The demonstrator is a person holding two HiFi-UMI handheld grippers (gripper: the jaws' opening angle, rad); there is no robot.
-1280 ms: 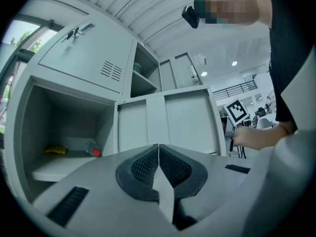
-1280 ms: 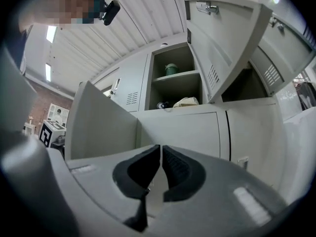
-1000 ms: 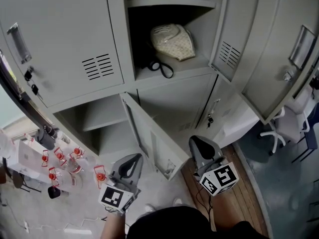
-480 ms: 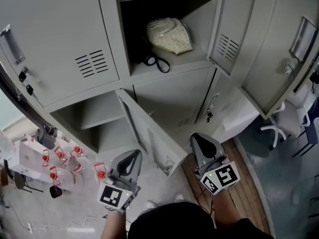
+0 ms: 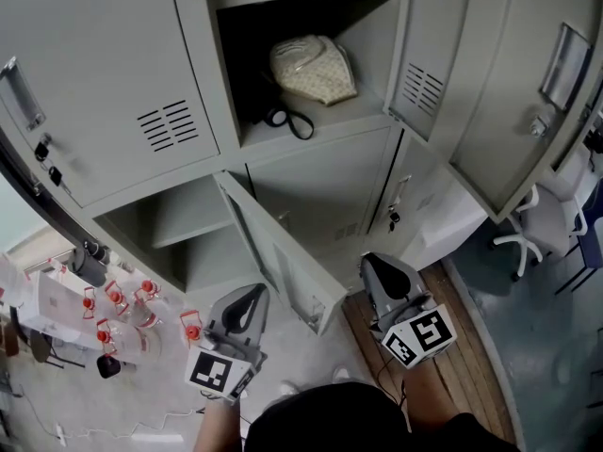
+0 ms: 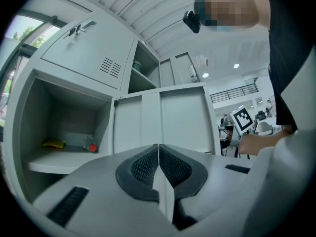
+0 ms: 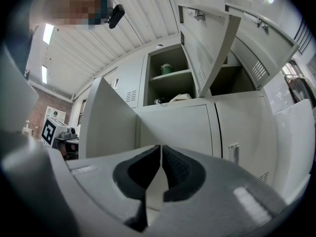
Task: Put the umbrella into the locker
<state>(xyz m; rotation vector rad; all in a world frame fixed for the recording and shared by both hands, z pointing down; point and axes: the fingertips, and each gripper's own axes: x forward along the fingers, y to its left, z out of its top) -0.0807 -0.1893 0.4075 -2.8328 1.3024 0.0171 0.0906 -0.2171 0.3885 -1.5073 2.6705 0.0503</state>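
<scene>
The left claw (image 6: pixel 158 157) is shut tight with nothing in it, and so is the right claw (image 7: pixel 161 158). Both point level at the locker from low down, well apart from the umbrella (image 5: pixel 311 69). The umbrella looks like the pale folded bundle that lies on the shelf (image 5: pixel 353 116) of the open top box, so I think it is already inside. A black loop (image 5: pixel 292 122) hangs out near the front edge of that shelf. I think the umbrella is light. It is soft cloth on the outside with a stiff stick inside, and the cloth may slide under the pads. The best place to grab it would be round the thick middle of the bundle, not the floppy loop. I cannot see its handle. There is some bare shelf beside the bundle, but another shelf sits close above it. The top door (image 5: pixel 419 83) swings out on the right. The low door (image 5: pixel 278 257) sticks out just in front of the claws, so a claw going up should go round its edge.
</scene>
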